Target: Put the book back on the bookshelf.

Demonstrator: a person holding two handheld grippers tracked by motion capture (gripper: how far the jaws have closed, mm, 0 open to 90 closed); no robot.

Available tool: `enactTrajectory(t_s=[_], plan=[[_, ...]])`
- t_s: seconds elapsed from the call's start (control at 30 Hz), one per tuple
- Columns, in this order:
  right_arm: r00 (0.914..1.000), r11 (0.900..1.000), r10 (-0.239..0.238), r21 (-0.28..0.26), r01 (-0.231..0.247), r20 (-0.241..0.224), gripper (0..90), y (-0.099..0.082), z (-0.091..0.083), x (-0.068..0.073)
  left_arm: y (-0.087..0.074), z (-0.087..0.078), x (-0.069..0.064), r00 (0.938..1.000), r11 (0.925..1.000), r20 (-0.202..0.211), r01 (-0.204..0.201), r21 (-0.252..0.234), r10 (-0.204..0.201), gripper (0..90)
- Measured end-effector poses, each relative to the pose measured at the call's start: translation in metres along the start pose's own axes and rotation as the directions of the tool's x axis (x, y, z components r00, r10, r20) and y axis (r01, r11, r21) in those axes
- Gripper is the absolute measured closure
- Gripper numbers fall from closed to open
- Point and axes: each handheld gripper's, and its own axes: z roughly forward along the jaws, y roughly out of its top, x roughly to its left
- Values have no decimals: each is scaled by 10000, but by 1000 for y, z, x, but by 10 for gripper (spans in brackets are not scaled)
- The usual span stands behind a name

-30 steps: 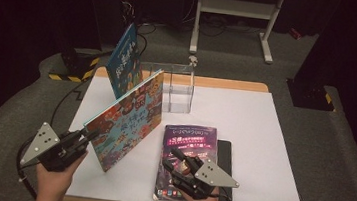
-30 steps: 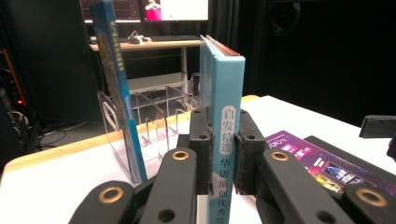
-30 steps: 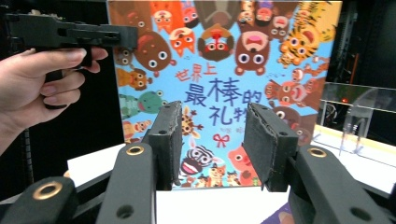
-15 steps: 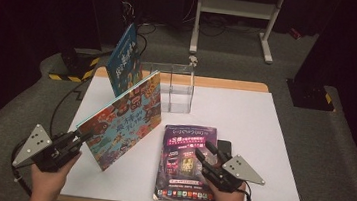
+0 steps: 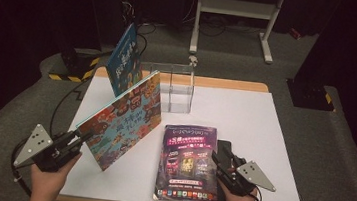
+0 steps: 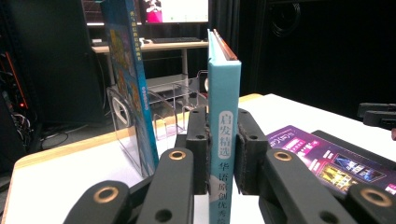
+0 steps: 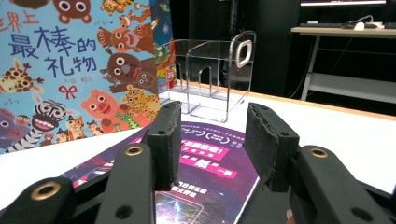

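Note:
My left gripper is shut on the spine of a colourful animal picture book, which stands on edge and leans over the white table's left part. In the left gripper view the pale blue spine is pinched between the pads. A purple book lies flat near the front edge, on top of a black book. My right gripper hovers low at the purple book's right edge. Its jaws stand open, and between them I see just the purple cover lower down.
A clear acrylic book rack stands at the table's back middle, with a blue book upright to its left. The white tabletop is bare on the right. Cables trail off the left edge, and a metal stand rises behind the table.
My right gripper has moved to the right and a little down, from over the purple book's middle to its right edge. The left gripper and its picture book have barely shifted.

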Motion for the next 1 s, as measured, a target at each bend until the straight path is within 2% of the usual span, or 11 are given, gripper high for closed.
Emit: enactTrajectory(t_s=[0.1,0.33,0.47,0.53,0.6,0.7,0.8,1.0], plan=[[9999,10000,47,-24,-47,114,551,-1,-2,-2,0,0,1,9999,9999,47,-118,84,117,785],[9996,9998,211,31,-211,203,546,-4,-4,-5,3,1,3,9995,9996,228,205,213,-210,786],[9994,9996,277,36,-278,194,543,-5,-4,-6,1,4,1,10000,9994,81,-13,350,11,781],[9995,9997,239,52,-240,189,540,-5,-4,-6,1,5,0,10000,9994,44,61,337,-62,785],[9994,9995,289,91,-290,183,538,-5,-4,-5,3,6,1,10000,9987,34,-36,502,35,785],[9994,9995,296,121,-298,161,534,-6,-3,-5,5,9,3,10000,9982,-61,15,606,-11,778],[9996,9995,262,152,-264,145,532,-6,-3,-4,7,13,5,9999,9981,47,131,610,-134,755],[9996,9995,262,150,-264,136,529,-6,-3,-5,8,27,2,9996,9979,262,99,643,-116,714]])
